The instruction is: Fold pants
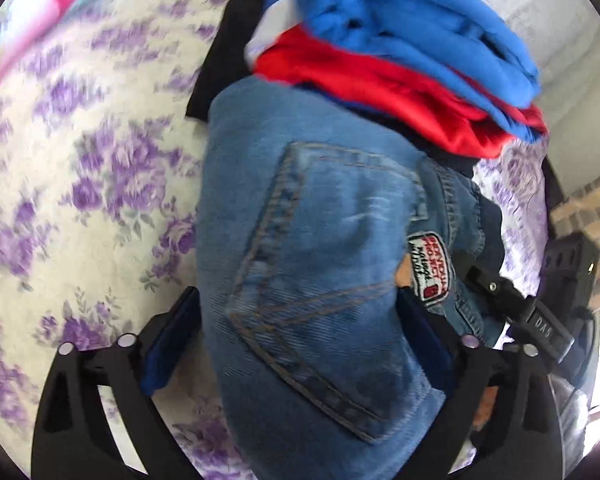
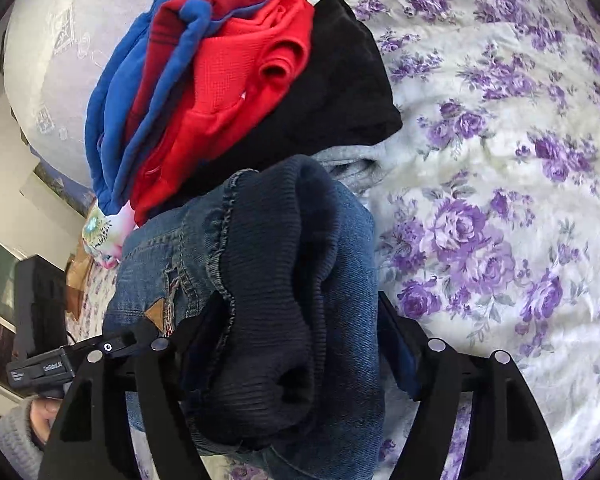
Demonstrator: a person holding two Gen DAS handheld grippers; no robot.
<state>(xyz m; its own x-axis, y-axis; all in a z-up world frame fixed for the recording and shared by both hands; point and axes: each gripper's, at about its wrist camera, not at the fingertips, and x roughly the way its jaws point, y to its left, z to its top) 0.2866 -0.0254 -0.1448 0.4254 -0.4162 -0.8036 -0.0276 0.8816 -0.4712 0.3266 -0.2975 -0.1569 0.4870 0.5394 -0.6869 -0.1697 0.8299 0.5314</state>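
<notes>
A folded pair of blue jeans [image 1: 316, 264] with a back pocket and a sewn patch [image 1: 430, 270] is held over the floral bedspread [image 1: 100, 184]. My left gripper [image 1: 296, 320] is shut on the folded jeans, one finger on each side. My right gripper [image 2: 296, 332] is shut on the other end of the jeans [image 2: 268, 304], where a dark ribbed cuff [image 2: 284, 280] bulges between the fingers. The right gripper also shows at the right edge of the left wrist view [image 1: 512, 300]. The jeans sit close against a pile of clothes.
A pile of folded clothes lies just beyond the jeans: blue [image 2: 112, 96], red [image 2: 228, 92], black [image 2: 332, 96] and grey [image 2: 352, 164] garments. The floral bedspread [image 2: 500, 200] spreads to the right. A brick wall [image 1: 592, 200] and bed edge lie at the left wrist view's right.
</notes>
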